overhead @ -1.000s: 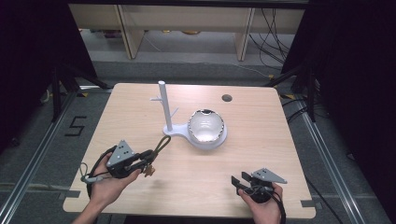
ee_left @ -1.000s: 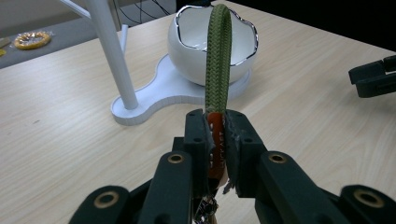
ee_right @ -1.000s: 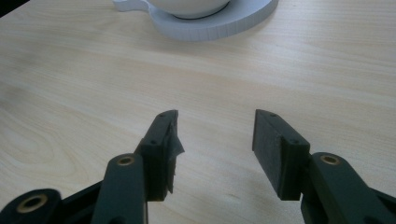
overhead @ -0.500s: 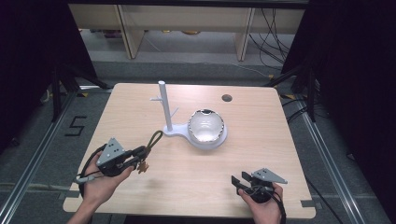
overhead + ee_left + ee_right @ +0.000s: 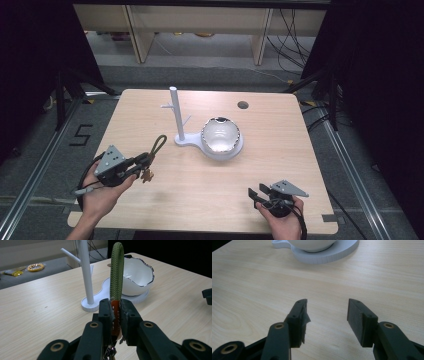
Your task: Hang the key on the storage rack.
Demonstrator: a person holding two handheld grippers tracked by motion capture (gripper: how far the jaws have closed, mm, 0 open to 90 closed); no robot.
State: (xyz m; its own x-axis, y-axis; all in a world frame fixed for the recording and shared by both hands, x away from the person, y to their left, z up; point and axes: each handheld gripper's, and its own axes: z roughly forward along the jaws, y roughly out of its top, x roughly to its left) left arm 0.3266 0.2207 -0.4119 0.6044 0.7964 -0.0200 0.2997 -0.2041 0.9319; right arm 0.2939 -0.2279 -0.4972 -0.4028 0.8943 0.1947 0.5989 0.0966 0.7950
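- Clamped together, the jaws of the left gripper (image 5: 142,161) pinch the orange tab of a keychain (image 5: 116,277), whose green braided loop stands straight up out of the grip in the left gripper view.
- From the high view, that gripper sits over the tabletop (image 5: 200,200) near its left edge, toward the front-left corner, held by the person's left hand (image 5: 102,192), with the loop pointing toward the middle of the table.
- Small dark trinkets of the keychain hang below the jaws, just above the wood.
- Near the middle of the tabletop stands a white stand (image 5: 176,117), an upright post with short side pegs on a flat base.
- Touching that base on its right side sits a white bowl (image 5: 221,136) with a wavy silver rim.
- Toward the back-right corner a small round hole (image 5: 243,105) shows in the tabletop.
- Close to the front edge, toward the front-right corner, the right gripper (image 5: 327,312) rests low over the wood in the person's right hand (image 5: 282,222), its jaws spread wide apart with nothing between them.
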